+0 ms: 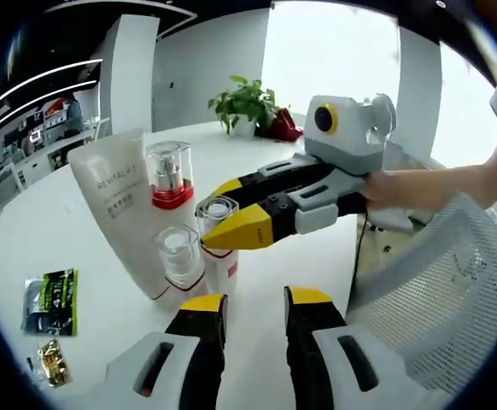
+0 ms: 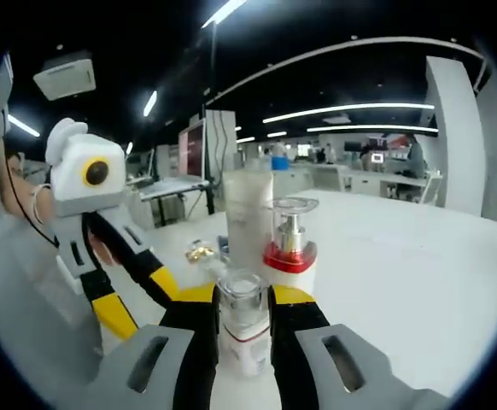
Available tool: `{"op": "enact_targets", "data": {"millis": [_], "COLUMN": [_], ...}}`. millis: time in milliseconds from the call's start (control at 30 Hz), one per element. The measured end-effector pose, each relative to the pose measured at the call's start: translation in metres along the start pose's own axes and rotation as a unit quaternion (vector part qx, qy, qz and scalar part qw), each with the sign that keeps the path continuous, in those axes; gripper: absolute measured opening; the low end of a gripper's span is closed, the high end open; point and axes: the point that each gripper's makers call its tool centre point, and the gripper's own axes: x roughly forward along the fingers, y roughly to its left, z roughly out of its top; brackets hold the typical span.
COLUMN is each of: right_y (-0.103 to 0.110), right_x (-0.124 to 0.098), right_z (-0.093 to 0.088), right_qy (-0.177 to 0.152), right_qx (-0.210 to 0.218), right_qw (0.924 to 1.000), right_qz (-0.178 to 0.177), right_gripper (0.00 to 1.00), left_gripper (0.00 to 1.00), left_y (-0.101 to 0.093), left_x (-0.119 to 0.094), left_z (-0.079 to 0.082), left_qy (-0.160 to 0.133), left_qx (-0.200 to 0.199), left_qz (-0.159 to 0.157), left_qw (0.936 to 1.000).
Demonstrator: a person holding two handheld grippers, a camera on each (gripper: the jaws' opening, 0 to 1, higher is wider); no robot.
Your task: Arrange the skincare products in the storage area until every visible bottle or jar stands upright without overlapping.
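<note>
A white tube (image 1: 116,201) marked REVITAL stands on the white table (image 1: 78,248). Beside it stand a bottle with a red collar (image 1: 170,178) and a small clear-capped bottle (image 1: 179,254). A second clear-capped bottle (image 1: 217,215) stands upright with my right gripper (image 1: 224,210) reaching in from the right and shut on it. In the right gripper view that bottle (image 2: 242,320) sits between the jaws of my right gripper (image 2: 244,295), with the tube (image 2: 247,213) and red-collared bottle (image 2: 289,243) behind. My left gripper (image 1: 255,306) is open and holds nothing, just short of the bottles; it appears again (image 2: 142,299) at the left.
A green packet (image 1: 52,299) and a gold packet (image 1: 50,359) lie on the table to the left of the bottles. A potted plant (image 1: 247,102) stands at the table's far edge. A mesh chair (image 1: 436,282) is close on the right. A person's hand (image 1: 385,188) holds the right gripper.
</note>
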Motion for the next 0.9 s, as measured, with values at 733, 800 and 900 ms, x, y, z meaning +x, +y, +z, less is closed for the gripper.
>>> {"op": "enact_targets", "data": {"millis": [733, 800, 900], "right_y": [-0.003, -0.001, 0.01], "right_x": [-0.016, -0.02, -0.024], "right_z": [0.014, 0.022, 0.04], "right_qy": [-0.001, 0.005, 0.0], "right_qx": [-0.03, -0.052, -0.087], "right_qw": [0.9995, 0.9986, 0.9961], "right_qz": [0.002, 0.0, 0.014], "right_gripper": [0.28, 0.27, 0.26], "left_gripper": [0.22, 0.22, 0.23], "left_y": [0.002, 0.003, 0.001], "left_x": [0.007, 0.008, 0.012], "left_z": [-0.01, -0.013, -0.017], "left_qy": [0.014, 0.014, 0.02], "left_qx": [0.001, -0.001, 0.001], "left_qz": [-0.002, 0.001, -0.002], "left_qw": [0.9999, 0.9999, 0.9998]}}
